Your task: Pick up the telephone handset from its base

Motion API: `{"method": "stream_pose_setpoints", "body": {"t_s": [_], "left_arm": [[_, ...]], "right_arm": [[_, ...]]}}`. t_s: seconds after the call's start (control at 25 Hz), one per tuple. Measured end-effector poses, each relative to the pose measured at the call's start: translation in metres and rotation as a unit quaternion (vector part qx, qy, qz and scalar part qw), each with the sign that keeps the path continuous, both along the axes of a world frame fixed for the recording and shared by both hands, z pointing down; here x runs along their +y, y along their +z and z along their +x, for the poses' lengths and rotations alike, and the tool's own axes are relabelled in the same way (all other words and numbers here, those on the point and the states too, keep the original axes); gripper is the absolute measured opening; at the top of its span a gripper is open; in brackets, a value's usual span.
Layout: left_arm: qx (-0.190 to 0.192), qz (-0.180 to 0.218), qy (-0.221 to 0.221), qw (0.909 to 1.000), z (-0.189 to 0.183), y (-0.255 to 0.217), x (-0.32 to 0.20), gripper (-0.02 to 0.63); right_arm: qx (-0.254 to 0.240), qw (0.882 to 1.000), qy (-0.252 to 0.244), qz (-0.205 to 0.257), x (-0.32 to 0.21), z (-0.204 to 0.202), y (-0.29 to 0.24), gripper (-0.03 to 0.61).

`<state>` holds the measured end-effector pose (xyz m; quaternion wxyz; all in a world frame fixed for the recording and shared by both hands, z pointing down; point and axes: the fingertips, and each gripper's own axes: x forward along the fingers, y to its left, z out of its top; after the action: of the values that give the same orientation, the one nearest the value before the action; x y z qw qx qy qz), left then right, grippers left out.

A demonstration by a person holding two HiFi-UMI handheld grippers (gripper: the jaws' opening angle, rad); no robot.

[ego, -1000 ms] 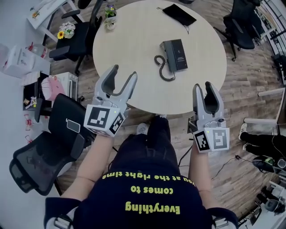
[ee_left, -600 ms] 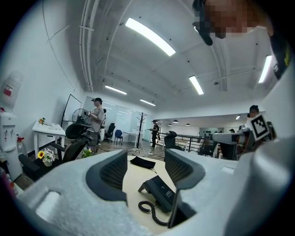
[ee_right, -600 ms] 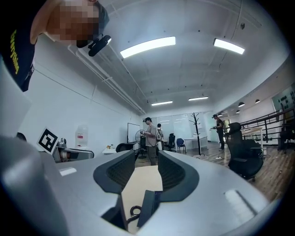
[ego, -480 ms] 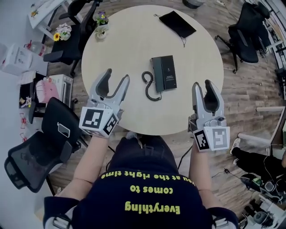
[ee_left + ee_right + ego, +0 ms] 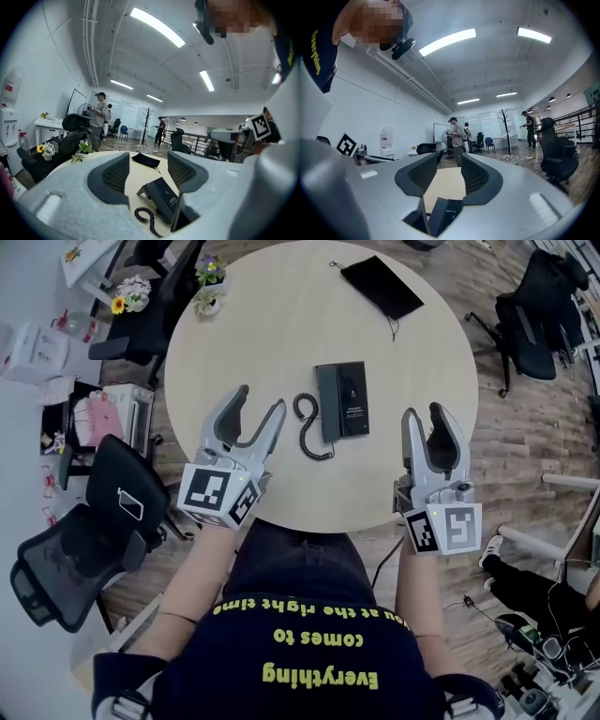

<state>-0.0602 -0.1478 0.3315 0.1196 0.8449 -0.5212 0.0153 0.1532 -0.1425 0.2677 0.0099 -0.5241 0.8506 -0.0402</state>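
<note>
A dark desk telephone (image 5: 351,399) lies on the round pale table (image 5: 262,324), with its handset (image 5: 327,404) resting in the base's left side and a coiled cord (image 5: 307,427) trailing to the near left. My left gripper (image 5: 258,404) hovers open over the table just left of the cord, nothing between its jaws. My right gripper (image 5: 427,418) is open and empty over the near table edge, right of the phone. The left gripper view shows the phone (image 5: 161,194) and cord (image 5: 143,216) low between the jaws of the left gripper (image 5: 147,171). The right gripper view shows the phone (image 5: 443,213) below the right gripper (image 5: 449,173).
A black pouch (image 5: 375,285) lies at the table's far side and small flower pots (image 5: 208,298) at its far left. Office chairs stand at the left (image 5: 56,568) and far right (image 5: 544,296). People (image 5: 99,119) stand in the background.
Both grippers have come forward over the near part of the table, and the phone now lies between them and closer. Both stay open.
</note>
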Motion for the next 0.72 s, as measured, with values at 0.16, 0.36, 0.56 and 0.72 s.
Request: {"method": "stream_pose_setpoints", "body": {"t_s": [0.16,0.36,0.56,0.72], "left_arm": [[-0.022,-0.009,0.016,0.9996,0.006,0.015,-0.013,0.256],[-0.019,-0.047,0.037,0.9980,0.011,0.050,-0.028,0.256],[-0.002,-0.088,0.061,0.9943,0.032,0.084,-0.034,0.256],[0.004,-0.112,0.059,0.9919,0.041,0.108,-0.041,0.256]], "right_arm": [[0.000,1.000,0.008,-0.012,-0.008,-0.001,0.010,0.164],[0.010,0.999,0.024,-0.031,-0.014,0.002,0.033,0.164],[0.017,0.998,0.031,-0.059,-0.019,0.005,0.059,0.166],[0.023,0.996,0.031,-0.076,-0.029,0.003,0.079,0.169]]}}
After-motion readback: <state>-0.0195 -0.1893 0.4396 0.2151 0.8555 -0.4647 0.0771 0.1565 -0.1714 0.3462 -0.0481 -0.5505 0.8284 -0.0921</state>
